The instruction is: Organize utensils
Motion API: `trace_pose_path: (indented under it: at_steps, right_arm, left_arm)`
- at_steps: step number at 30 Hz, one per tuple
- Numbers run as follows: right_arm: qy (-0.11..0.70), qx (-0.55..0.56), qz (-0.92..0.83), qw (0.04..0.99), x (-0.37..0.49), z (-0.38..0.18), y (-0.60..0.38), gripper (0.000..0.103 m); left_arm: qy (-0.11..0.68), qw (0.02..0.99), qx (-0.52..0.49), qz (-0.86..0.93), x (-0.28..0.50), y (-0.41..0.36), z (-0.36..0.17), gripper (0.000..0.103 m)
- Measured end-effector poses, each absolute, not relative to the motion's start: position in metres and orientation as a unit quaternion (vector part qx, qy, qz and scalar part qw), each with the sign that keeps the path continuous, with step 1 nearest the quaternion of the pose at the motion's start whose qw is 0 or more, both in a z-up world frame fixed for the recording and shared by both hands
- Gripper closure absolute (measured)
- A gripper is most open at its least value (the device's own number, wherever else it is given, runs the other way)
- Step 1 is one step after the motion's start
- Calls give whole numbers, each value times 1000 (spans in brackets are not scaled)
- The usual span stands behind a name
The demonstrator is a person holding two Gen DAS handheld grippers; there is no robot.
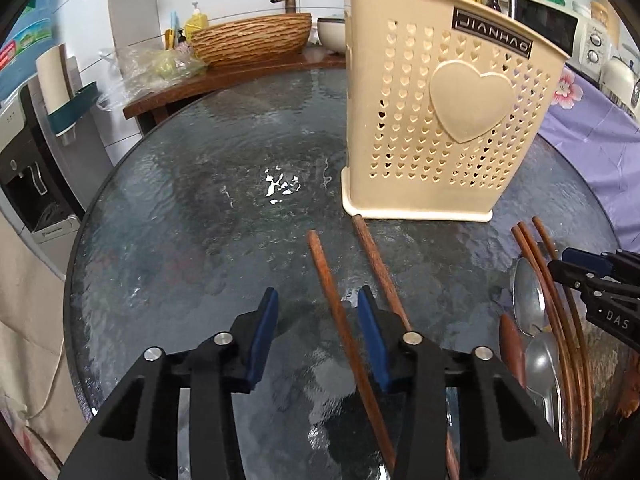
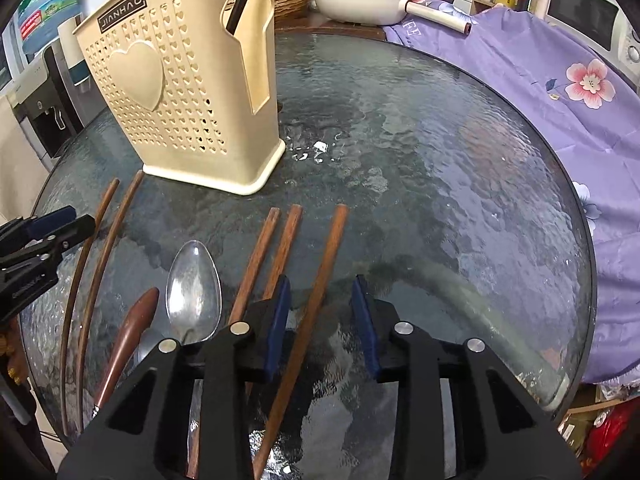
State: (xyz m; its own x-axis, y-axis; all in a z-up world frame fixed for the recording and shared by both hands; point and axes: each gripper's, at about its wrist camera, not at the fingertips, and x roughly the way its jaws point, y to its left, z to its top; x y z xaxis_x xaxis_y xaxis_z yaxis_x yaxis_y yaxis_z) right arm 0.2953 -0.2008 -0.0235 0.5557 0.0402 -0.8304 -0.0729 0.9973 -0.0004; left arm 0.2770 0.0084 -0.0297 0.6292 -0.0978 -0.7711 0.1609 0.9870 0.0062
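A beige perforated utensil holder (image 1: 440, 120) with a heart stands upright on the round glass table (image 1: 224, 184); it also shows in the right wrist view (image 2: 180, 92). Brown wooden chopsticks (image 1: 344, 328) lie flat in front of it. My left gripper (image 1: 318, 320) is open, one chopstick lying between its fingers. My right gripper (image 2: 322, 308) is open over another chopstick (image 2: 316, 292). Two more chopsticks (image 2: 268, 256), a metal spoon (image 2: 194, 292), a wooden-handled utensil (image 2: 128, 332) and two thin chopsticks (image 2: 92, 256) lie to its left.
A wooden basin (image 1: 250, 40) and white bowl (image 1: 332, 32) sit on a counter behind the table. A purple floral cloth (image 2: 540, 80) drapes the right side. A white pan (image 2: 360, 0) and a microwave (image 2: 588, 12) stand at the back.
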Motion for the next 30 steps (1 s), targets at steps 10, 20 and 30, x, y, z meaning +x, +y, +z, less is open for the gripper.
trace_pose_path:
  at_steps: [10,20,30]
  right_arm:
    - [476,0,28,879,319,-22,-200,82]
    - [468,-16,14,883,321,-24,-191,91]
    - [460,-26,10,888,315,-27,-181,95]
  left_arm:
    - [443,893,36,-69,293,2,-35,74]
    - [439,896,40,-59,300,-4,-36,90]
    - [432,899,43,-53,296,-16,-37,96]
